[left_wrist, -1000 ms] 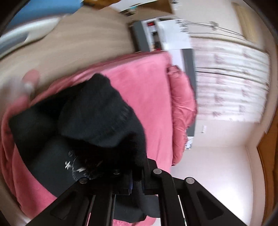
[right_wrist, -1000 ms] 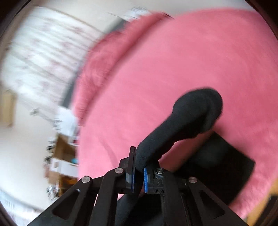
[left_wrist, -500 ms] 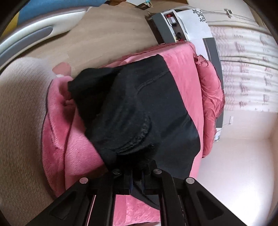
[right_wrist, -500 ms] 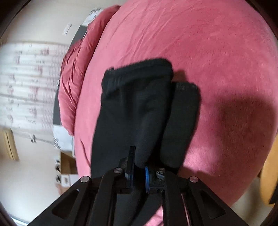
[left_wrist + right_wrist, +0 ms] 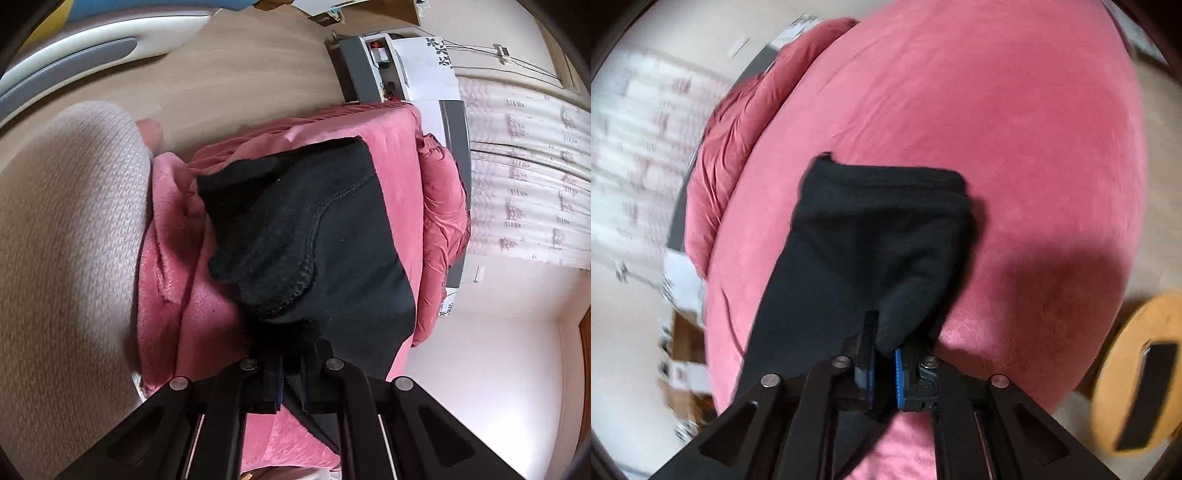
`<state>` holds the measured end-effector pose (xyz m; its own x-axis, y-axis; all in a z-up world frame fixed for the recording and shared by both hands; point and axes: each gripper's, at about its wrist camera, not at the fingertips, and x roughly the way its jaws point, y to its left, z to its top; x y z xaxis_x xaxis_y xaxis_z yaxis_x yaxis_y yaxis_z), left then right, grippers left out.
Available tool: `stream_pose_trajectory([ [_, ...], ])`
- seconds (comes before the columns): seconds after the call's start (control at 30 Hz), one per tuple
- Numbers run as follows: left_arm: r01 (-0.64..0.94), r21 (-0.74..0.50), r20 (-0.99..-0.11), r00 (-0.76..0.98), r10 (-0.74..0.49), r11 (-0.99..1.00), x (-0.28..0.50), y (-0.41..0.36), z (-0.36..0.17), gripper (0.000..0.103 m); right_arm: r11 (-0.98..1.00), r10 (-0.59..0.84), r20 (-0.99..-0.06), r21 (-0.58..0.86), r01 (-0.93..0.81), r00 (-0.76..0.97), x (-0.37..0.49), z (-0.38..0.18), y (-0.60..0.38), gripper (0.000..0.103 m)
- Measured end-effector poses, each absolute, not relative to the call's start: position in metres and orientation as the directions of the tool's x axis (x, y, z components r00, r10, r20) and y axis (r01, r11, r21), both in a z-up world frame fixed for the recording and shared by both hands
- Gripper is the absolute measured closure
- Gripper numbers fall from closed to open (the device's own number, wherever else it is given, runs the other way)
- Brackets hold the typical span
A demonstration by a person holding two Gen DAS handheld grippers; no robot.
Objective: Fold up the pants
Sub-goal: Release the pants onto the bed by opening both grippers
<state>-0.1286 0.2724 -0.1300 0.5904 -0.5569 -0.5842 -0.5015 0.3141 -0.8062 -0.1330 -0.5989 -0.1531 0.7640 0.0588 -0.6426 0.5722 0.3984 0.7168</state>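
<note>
1. Currently, we hold the black pants (image 5: 332, 236) on the pink bed (image 5: 1015, 129) with both grippers.
2. Our left gripper (image 5: 291, 373) has its fingers clamped on bunched fabric at the near edge.
3. Our right gripper (image 5: 884, 363) pinches a raised fold between its blue pads (image 5: 898, 373).
4. The long axis runs away from both grippers; we judge the next fold goes forward along it.

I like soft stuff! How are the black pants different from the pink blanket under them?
The black pants are dark and small; the pink blanket is bright and covers the whole bed. The pants are pinched in the left tongs and right tongs; the blanket lies untouched. Both look fuzzy.
</note>
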Motion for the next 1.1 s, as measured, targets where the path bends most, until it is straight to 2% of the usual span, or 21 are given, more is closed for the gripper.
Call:
stream_pose_trajectory([
  [0.07,-0.48,-0.804,-0.592,0.589,-0.551,0.351,-0.132,0.273,-0.125,0.097,0.419,0.005,-0.663,0.681,0.6,0.749,-0.134,-0.144,-0.593,0.089],
  [0.13,-0.468,-0.78,-0.625,0.57,-0.534,0.415,-0.133,0.273,-0.117,0.094,0.497,-0.128,-0.709,0.56,0.663,0.694,-0.139,-0.124,-0.583,0.084],
  [0.17,-0.466,-0.772,-0.636,0.569,-0.522,0.432,-0.133,0.271,-0.112,0.094,0.516,-0.2,-0.719,0.5,0.695,0.666,-0.146,-0.113,-0.578,0.072],
  [0.2,-0.461,-0.755,-0.655,0.576,-0.489,0.467,-0.139,0.272,-0.101,0.093,0.524,-0.277,-0.72,0.442,0.728,0.636,-0.156,-0.102,-0.574,0.064],
  [0.23,-0.461,-0.728,-0.679,0.586,-0.443,0.507,-0.146,0.273,-0.09,0.089,0.53,-0.348,-0.709,0.39,0.753,0.613,-0.162,-0.089,-0.566,0.057],
  [0.37,-0.427,-0.631,-0.686,0.696,-0.21,0.647,-0.175,0.276,-0.038,0.085,0.67,-0.444,-0.625,0.244,0.701,0.642,-0.163,-0.045,-0.519,0.057],
  [0.43,-0.404,-0.625,-0.651,0.742,-0.159,0.668,-0.179,0.272,-0.021,0.081,0.779,-0.345,-0.605,0.242,0.578,0.718,-0.137,-0.03,-0.487,0.057],
  [0.5,-0.354,-0.646,-0.617,0.764,-0.189,0.676,-0.171,0.263,-0.013,0.08,0.867,-0.158,-0.606,0.292,0.403,0.78,-0.108,-0.023,-0.455,0.057],
  [0.6,-0.235,-0.663,-0.594,0.743,-0.308,0.711,-0.13,0.224,-0.011,0.08,0.922,0.166,-0.632,0.372,0.108,0.757,-0.041,-0.016,-0.384,0.052],
  [0.73,-0.057,-0.686,-0.56,0.678,-0.476,0.726,-0.072,0.165,-0.017,0.08,0.859,0.468,-0.633,0.49,-0.149,0.617,0.026,-0.017,-0.301,0.044],
  [0.9,0.104,-0.645,-0.58,0.579,-0.573,0.757,0.001,0.106,-0.034,0.08,0.791,0.611,-0.685,0.555,-0.258,0.398,0.099,-0.041,-0.218,0.044],
  [1.07,0.024,-0.639,-0.664,0.488,-0.567,0.769,0.019,0.108,-0.089,0.08,0.769,0.639,-0.726,0.592,-0.242,0.253,0.15,-0.085,-0.19,0.044],
  [1.1,0.001,-0.653,-0.665,0.478,-0.574,0.757,0.013,0.114,-0.102,0.083,0.774,0.632,-0.74,0.586,-0.24,0.232,0.157,-0.091,-0.186,0.044],
])
